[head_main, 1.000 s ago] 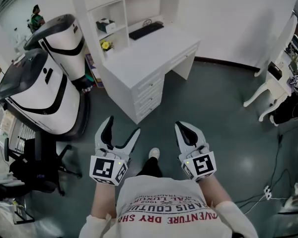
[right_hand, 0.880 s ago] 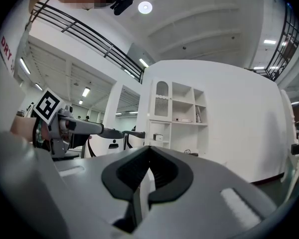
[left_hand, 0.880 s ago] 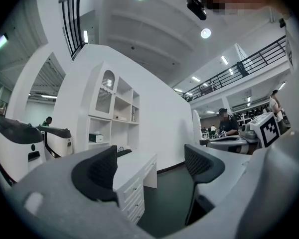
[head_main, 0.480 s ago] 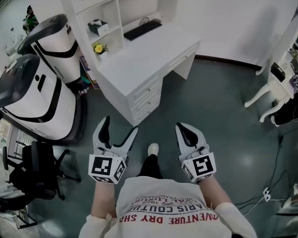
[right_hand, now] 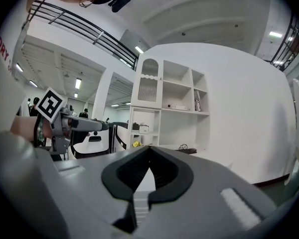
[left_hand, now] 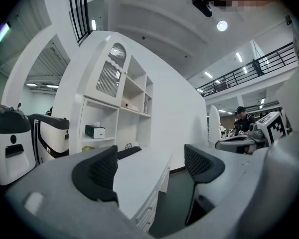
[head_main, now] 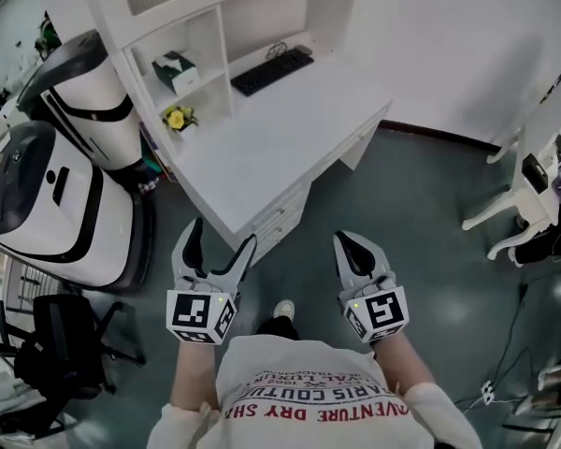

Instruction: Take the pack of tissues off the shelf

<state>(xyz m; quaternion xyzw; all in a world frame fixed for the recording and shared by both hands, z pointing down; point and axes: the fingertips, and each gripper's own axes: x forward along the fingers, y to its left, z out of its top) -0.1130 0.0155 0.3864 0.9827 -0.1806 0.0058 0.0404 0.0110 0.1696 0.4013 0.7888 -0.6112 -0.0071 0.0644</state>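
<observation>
Left gripper (head_main: 222, 238): jaws wide apart, just been opening, nothing between them; near front corner of white desk (head_main: 262, 143). Right gripper (head_main: 351, 243): jaws closed together, empty, beside left one over grey floor. Pack of tissues (head_main: 175, 71): in left compartment of shelf unit (head_main: 215, 26) above desk, well apart from both grippers; yellow flowers (head_main: 175, 118) on level below, keyboard (head_main: 272, 70) to right

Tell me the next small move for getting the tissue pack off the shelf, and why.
Likely carry the left gripper forward over the white desk toward the green-and-white tissue pack in a cubby of the white shelf unit. Its jaws have just been opening and stand apart with nothing between them. The pack sits well beyond them, across the desk.
</observation>
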